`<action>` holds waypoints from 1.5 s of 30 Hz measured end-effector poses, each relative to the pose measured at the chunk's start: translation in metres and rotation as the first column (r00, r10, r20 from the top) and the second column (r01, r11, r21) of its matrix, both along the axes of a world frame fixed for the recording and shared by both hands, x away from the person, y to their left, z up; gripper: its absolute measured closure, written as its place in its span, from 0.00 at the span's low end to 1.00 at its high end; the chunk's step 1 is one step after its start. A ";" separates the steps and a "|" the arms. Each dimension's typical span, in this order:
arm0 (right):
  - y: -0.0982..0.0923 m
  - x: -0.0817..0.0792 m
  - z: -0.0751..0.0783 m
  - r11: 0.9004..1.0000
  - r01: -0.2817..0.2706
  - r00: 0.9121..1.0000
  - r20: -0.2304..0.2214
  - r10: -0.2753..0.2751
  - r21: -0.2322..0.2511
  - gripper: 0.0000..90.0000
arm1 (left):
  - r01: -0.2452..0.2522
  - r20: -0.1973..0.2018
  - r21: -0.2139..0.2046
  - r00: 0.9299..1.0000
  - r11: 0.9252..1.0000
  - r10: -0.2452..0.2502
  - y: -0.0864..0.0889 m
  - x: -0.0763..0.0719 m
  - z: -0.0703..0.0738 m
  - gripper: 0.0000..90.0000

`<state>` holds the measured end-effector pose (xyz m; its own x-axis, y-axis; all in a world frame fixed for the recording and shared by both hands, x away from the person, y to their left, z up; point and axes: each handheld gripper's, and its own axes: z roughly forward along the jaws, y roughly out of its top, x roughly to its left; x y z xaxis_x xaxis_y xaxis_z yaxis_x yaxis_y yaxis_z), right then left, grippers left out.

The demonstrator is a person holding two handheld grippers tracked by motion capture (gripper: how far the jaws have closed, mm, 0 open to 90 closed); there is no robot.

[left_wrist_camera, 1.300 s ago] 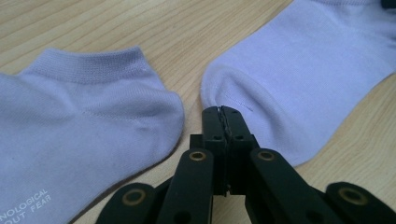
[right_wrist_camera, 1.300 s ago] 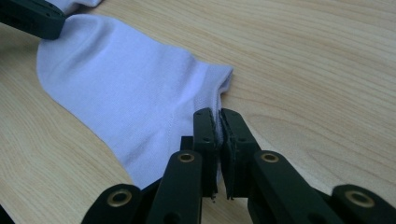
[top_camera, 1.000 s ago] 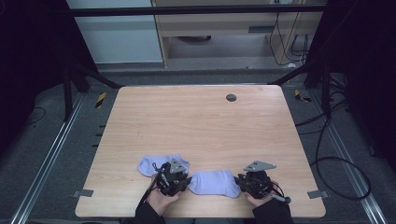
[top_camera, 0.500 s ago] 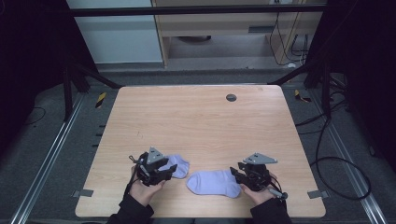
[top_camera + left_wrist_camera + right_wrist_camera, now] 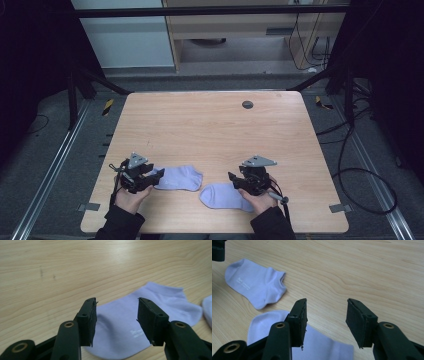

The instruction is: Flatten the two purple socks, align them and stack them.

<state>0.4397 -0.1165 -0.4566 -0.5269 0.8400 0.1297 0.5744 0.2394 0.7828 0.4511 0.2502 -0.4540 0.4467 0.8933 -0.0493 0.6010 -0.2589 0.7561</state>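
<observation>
**Socks laid out, tongs let go**

Two lilac socks lie flat near the worktop's six-o'clock edge, close but apart. The left sock sits at about seven o'clock, the right sock nearer six. Both tongs have just been opening: the left tongs stand released over the left sock's end, pads off the cloth, and the right tongs gape beside the right sock, nothing between the jaws. This looks like the release step — the pair spread out singly. Next, probably, comes a fresh pinch on one sock's edge, low and level, to stack or fold it onto the other — without dragging the cloth.
</observation>
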 end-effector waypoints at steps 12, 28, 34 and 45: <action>0.040 0.017 0.000 0.999 -0.032 0.999 0.001 0.032 0.012 0.55 | -0.054 -0.022 0.022 0.998 0.998 0.055 0.027 0.007 -0.010 0.55; 0.090 0.041 -0.016 0.997 -0.074 0.996 -0.053 0.074 -0.010 0.57 | -0.057 -0.031 0.053 0.998 0.997 0.059 0.026 0.012 -0.019 0.55; 0.107 0.042 -0.026 0.994 -0.108 0.992 -0.071 0.105 -0.035 0.58 | -0.052 -0.050 0.066 0.997 0.996 0.055 0.026 0.014 -0.023 0.60; 0.122 0.042 -0.039 0.988 -0.133 0.987 -0.101 0.125 -0.073 0.61 | -0.017 -0.107 0.085 0.994 0.996 0.026 0.020 0.017 -0.032 0.72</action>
<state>0.4813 0.0050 -0.4955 -0.6200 0.7754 0.1200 0.6058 0.3758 0.7013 0.4677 0.2701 -0.4859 0.4240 0.9054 -0.0203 0.6836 -0.3053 0.6630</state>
